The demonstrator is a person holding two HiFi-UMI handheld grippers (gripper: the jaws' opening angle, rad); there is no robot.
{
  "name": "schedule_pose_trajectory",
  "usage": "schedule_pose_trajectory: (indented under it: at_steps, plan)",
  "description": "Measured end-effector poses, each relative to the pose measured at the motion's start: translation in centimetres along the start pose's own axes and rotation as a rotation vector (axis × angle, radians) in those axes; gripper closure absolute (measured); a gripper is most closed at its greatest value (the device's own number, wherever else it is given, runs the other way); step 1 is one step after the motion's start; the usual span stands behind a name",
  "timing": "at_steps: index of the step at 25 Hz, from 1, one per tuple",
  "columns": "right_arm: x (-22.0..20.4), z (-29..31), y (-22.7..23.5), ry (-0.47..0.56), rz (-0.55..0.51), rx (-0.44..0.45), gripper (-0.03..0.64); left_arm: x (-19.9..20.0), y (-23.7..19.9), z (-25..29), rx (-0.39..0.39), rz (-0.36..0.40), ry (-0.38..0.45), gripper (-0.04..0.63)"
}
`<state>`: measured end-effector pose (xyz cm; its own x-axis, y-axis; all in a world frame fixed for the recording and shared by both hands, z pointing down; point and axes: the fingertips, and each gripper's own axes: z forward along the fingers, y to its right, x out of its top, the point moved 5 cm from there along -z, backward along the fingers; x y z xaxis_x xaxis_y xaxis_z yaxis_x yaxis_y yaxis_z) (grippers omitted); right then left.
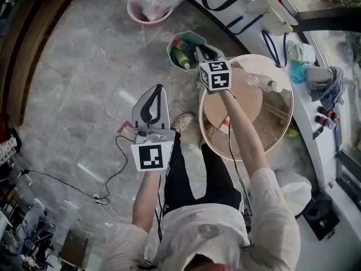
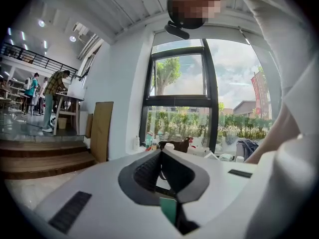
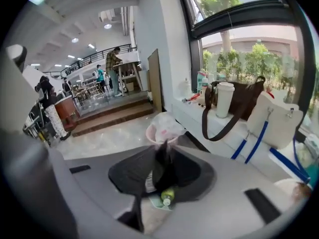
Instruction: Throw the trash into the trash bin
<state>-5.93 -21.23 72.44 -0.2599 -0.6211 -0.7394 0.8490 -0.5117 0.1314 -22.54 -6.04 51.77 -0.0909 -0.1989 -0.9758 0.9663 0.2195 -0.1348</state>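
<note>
**A:** Where does the trash stand?

**B:** Some is already down in the green eight-sided plastic bin (image 1: 192, 34). A green plastic bottle (image 1: 181, 56) lies among the pieces inside. One clear plastic bottle (image 1: 264, 83) lies on its side on the round pale wooden table (image 1: 271, 137) just beside the bin.

**A:** And the two tools?

**B:** The right gripper (image 1: 201, 51) hangs over the bin's rim on the table side, tilted down into the opening. Its jaws are all but together and clamp nothing. Its own view shows the binned bottles below, through the slot behind the tips. The left gripper (image 1: 158, 89) is held out over the floor, well apart from the bin on the far side from the table. Its jaws are clenched on nothing.

**A:** So the drop looks finished?

**B:** I'd judge so. The next step is probably to fetch the clear bottle.

**A:** How would you do that well?

**B:** Lift the right gripper straight up out of the bin first, so it doesn't catch the rim and tip the bin. Then part the jaws wide before reaching the bottle. Take it across the middle of its body, since a round bottle on its side will roll if nudged at one end. Carry it right above the bin's opening, not the rim, and let go low.
</note>
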Motion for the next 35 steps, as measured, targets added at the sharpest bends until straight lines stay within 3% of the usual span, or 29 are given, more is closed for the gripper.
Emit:
schedule_pose_trajectory:
  at_steps: [1,2,8,16,19,20,22,30,35]
  plan:
    - [0.0,0.3,-0.1,0.004,0.021,0.015,0.434,0.0,0.1,-0.1,-0.002,-0.002,-0.003,0.584]
    - [0.1,0.6,-0.2,0.002,0.028,0.030,0.335,0.0,0.1,-0.1,-0.005,-0.003,-0.005,0.584]
    - [0.6,-0.6,-1.1,-0.010,-0.051,0.053,0.334,0.7,0.4,-0.4,-0.020,0.004,-0.007,0.584]
    - [2.2,-2.7,-0.6,0.026,-0.009,0.041,0.334,2.5,1.6,0.2,-0.045,0.016,0.027,0.584]
    - [3.1,-5.2,-1.7,-0.029,-0.027,0.105,0.341,3.6,2.1,-0.2,-0.048,0.016,0.042,0.584]
    - [3.8,-6.5,-1.9,-0.022,-0.037,0.101,0.393,4.2,2.3,-0.3,-0.050,0.017,0.051,0.584]
    - [6.0,-9.6,-1.9,0.042,-0.057,0.027,0.590,5.7,2.8,-0.3,-0.059,0.021,0.074,0.584]
    - [15.9,-26.8,-2.7,0.395,-0.010,-0.139,0.603,14.8,7.9,-0.5,-0.139,0.038,0.201,0.584]
    - [17.3,-38.2,-3.7,0.512,-0.064,-0.230,0.603,19.2,13.9,-0.7,-0.288,0.119,0.246,0.584]
